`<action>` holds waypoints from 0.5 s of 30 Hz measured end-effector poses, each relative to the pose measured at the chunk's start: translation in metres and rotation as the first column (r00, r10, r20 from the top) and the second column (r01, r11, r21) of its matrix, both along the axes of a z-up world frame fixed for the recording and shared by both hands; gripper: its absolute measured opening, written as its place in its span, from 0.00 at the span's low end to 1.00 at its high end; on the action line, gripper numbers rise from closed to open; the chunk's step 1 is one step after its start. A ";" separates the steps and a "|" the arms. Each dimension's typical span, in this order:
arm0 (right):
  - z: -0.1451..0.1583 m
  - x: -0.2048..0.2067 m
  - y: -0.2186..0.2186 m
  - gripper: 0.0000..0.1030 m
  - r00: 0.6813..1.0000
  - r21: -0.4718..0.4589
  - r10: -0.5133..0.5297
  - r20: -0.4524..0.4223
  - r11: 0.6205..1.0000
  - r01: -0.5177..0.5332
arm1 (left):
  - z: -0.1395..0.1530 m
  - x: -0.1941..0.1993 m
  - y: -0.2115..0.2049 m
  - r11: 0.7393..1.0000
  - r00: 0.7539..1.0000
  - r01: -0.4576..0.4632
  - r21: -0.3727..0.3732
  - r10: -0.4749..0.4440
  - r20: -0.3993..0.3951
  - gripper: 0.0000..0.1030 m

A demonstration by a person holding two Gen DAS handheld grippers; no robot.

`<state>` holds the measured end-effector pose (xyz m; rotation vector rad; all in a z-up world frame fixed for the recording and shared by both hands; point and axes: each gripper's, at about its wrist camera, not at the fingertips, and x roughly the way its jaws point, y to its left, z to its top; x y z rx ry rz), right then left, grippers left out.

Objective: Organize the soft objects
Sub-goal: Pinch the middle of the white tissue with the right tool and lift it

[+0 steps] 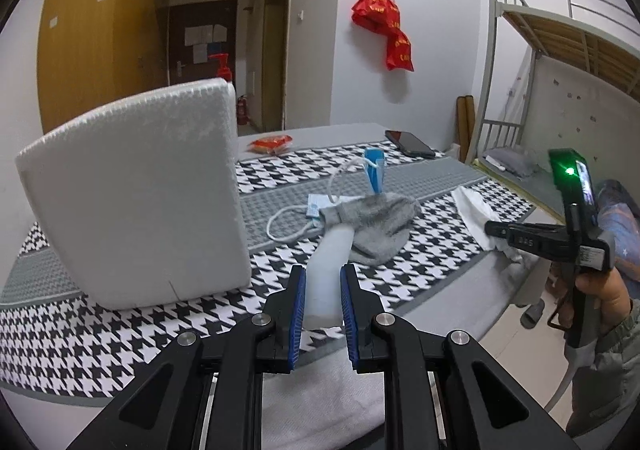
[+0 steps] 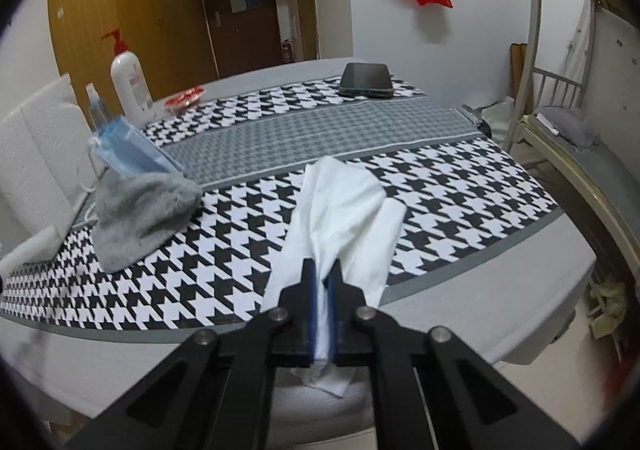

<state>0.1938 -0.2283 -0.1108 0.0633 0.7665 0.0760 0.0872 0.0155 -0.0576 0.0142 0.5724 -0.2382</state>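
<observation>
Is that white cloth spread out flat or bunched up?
Bunched up. The white cloth lies in loose folds on the table, one end pinched in the right gripper.

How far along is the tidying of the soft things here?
Nothing looks put away yet. In hand: the left gripper is shut on a white foam strip, and the right gripper is shut on the white cloth. Left: the grey hat, blue mask and cord lie loose on the table.

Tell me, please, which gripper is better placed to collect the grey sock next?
Probably neither is free: the left gripper grips a white strip, nearest the grey sock; the right gripper clamps the white tissue.
</observation>
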 end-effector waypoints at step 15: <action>0.041 -0.012 0.005 0.07 0.989 0.087 0.054 0.137 0.994 -0.066 | 0.026 0.012 0.001 1.000 0.999 0.012 -0.020 -0.011 0.046 0.19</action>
